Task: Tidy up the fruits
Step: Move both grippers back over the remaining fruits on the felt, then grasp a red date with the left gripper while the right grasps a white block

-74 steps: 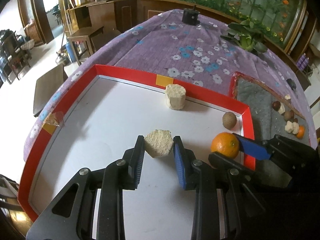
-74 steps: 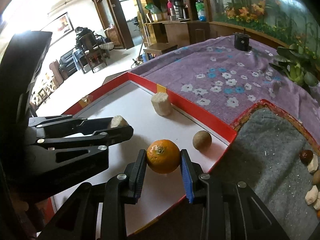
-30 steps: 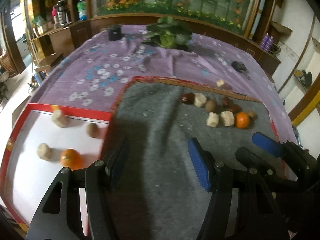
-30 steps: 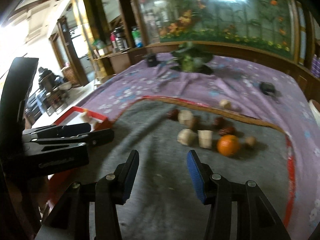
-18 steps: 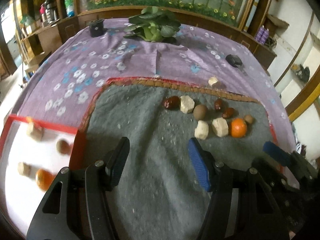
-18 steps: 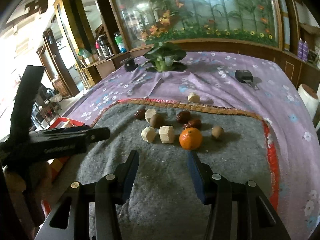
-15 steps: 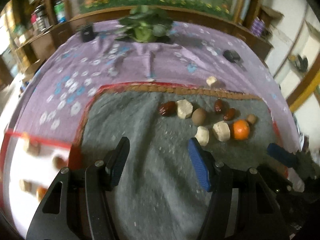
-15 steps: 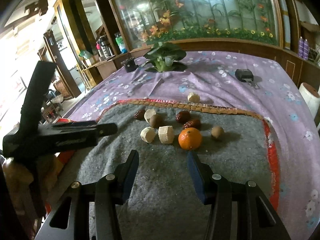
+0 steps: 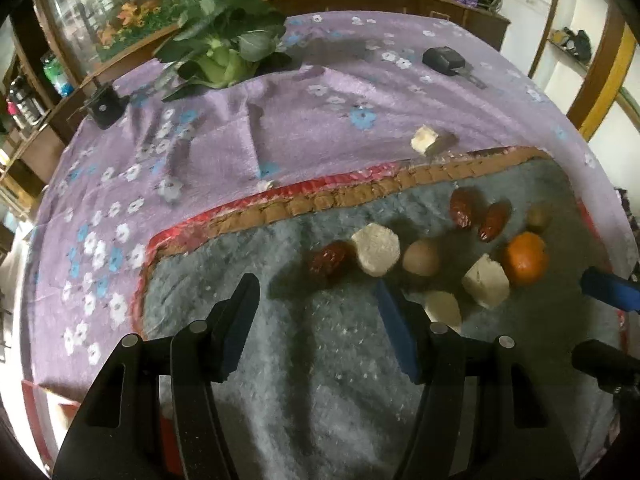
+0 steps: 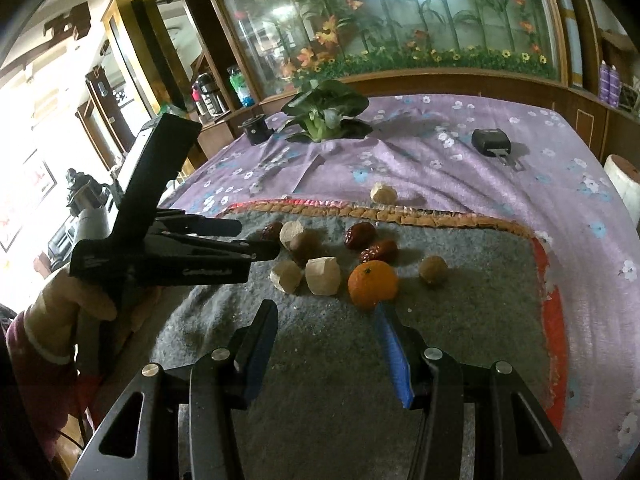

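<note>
Fruits [image 10: 373,283] clustered on grey mat [image 10: 460,320]

Both grippers emptied, jaws now spread, left gripper [image 9: 316,320] behind red date [image 9: 329,261], right gripper [image 10: 326,344] behind orange [image 10: 373,283].

A leafy green plant [image 9: 224,56] sits at the far end of the purple flowered tablecloth [image 9: 200,152]. A black car key [image 10: 491,142] lies to its right, a small black cylinder [image 10: 254,125] to its left. Behind them runs a glass-fronted flower display [image 10: 400,20].
</note>
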`<action>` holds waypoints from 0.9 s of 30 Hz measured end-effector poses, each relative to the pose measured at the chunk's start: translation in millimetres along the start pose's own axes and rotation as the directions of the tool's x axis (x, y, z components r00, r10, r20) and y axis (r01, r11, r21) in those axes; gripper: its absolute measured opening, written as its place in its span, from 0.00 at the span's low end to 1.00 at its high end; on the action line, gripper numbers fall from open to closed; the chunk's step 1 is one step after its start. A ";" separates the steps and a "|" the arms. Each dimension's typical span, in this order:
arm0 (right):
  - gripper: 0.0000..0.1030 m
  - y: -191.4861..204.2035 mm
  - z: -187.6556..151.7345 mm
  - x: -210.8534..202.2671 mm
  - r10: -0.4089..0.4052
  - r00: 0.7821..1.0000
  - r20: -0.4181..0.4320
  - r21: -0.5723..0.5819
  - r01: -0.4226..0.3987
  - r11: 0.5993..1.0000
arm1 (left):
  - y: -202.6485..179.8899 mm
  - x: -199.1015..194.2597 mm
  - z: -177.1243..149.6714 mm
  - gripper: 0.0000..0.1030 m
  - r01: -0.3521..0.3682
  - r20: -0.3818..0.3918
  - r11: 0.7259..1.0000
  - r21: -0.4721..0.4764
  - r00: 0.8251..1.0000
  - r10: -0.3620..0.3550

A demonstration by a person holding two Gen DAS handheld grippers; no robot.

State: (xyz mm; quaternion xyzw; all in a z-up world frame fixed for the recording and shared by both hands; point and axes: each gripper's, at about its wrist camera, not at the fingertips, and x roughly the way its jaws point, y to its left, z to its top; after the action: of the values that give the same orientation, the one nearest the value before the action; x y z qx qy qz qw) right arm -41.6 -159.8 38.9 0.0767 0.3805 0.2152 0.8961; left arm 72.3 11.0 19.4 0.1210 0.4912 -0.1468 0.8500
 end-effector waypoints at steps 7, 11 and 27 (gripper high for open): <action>0.47 -1.8 1.6 4.9 0.009 1.000 0.000 0.007 -0.009 1.000 | -9.7 4.3 0.6 0.13 -0.015 0.010 0.997 0.072 1.000 0.014; 0.47 3.8 0.5 6.1 0.030 1.000 -0.009 -0.006 -0.030 1.000 | 5.3 -0.4 -1.0 0.13 0.039 0.007 0.999 -0.023 0.999 -0.039; 0.45 43.5 11.3 67.0 0.075 0.987 -0.139 -0.003 -0.076 0.997 | 0.8 -78.3 -62.8 0.13 -0.045 0.119 0.988 -0.150 0.991 0.064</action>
State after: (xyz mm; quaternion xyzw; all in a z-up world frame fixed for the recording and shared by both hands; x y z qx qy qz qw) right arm -6.3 -90.8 16.4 0.0721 0.4378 0.2555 0.8590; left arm -14.7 44.0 56.9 0.0622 0.4434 -0.0941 0.8892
